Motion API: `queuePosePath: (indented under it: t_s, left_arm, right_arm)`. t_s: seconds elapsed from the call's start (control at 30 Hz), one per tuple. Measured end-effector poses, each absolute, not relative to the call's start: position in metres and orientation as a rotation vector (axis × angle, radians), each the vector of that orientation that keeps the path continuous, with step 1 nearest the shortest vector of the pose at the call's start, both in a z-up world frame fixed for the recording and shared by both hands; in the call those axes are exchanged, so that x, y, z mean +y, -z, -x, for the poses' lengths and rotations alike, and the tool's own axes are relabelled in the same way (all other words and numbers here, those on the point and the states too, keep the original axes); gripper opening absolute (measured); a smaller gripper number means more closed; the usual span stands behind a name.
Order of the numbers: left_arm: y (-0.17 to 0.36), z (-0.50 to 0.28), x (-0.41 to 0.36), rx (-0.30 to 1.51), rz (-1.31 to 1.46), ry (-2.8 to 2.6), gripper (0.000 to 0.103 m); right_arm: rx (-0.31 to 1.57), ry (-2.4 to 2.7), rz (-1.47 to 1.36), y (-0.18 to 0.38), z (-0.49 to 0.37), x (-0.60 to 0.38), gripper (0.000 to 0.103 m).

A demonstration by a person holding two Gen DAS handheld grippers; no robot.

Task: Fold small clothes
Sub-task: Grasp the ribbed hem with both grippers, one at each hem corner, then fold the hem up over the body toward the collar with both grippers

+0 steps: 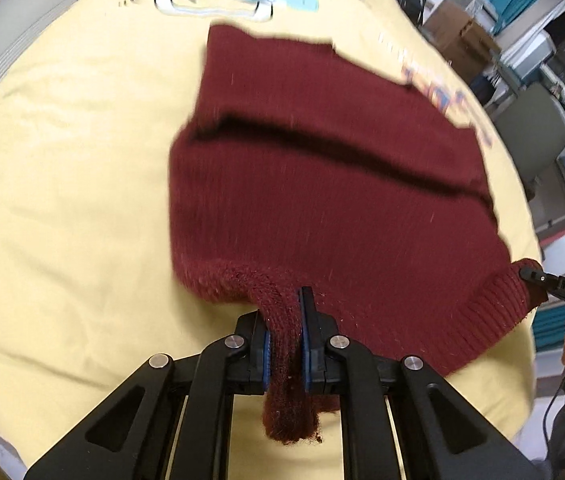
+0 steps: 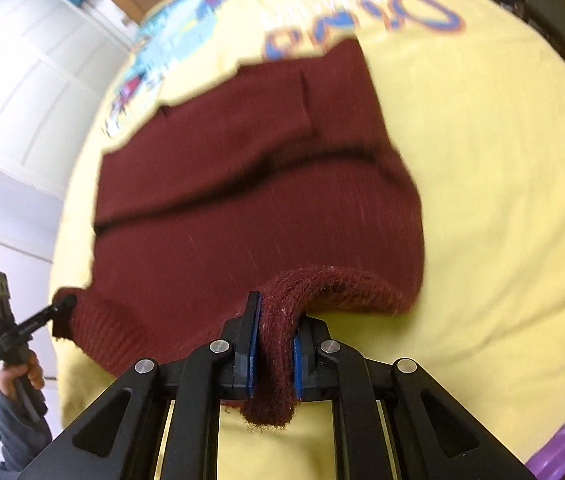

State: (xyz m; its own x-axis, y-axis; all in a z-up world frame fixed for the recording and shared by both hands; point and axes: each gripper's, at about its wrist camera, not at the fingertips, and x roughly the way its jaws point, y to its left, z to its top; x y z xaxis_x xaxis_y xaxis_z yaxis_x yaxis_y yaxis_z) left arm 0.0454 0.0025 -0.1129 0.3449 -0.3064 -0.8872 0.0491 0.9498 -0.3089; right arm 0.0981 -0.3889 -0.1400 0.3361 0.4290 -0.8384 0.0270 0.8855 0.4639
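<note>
Item: dark red knitted sweater (image 1: 322,184), lying on the yellow printed cloth (image 1: 62,200), ribbed hem lifted. Left gripper (image 1: 284,340) clamped on one hem corner; right gripper (image 2: 272,356) clamped on the other. Handling advice: carry both corners over the sweater together, level, keeping the hem taut, to fold squarely.

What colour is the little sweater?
Dark red, a maroon knit sweater; it shows best in the left wrist view.
</note>
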Motion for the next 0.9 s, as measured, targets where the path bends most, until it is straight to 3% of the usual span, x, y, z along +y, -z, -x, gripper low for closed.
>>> queuePosePath:
  t_s: [0.4, 0.63, 0.9]
  left_arm:
    - [0.041, -0.154, 0.024, 1.037, 0.192, 0.184, 0.009]
    - [0.059, -0.23, 0.011, 1.055, 0.182, 0.14, 0.009]
    - [0.11, -0.275, 0.007, 1.141, 0.114, 0.047, 0.009]
  right_arm:
    - [1.035, -0.226, -0.419, 0.081, -0.212, -0.391, 0.012]
    - [1.069, -0.168, -0.386, 0.095, -0.282, -0.383, 0.012]
    - [1.195, -0.094, -0.347, 0.156, -0.328, -0.368, 0.013]
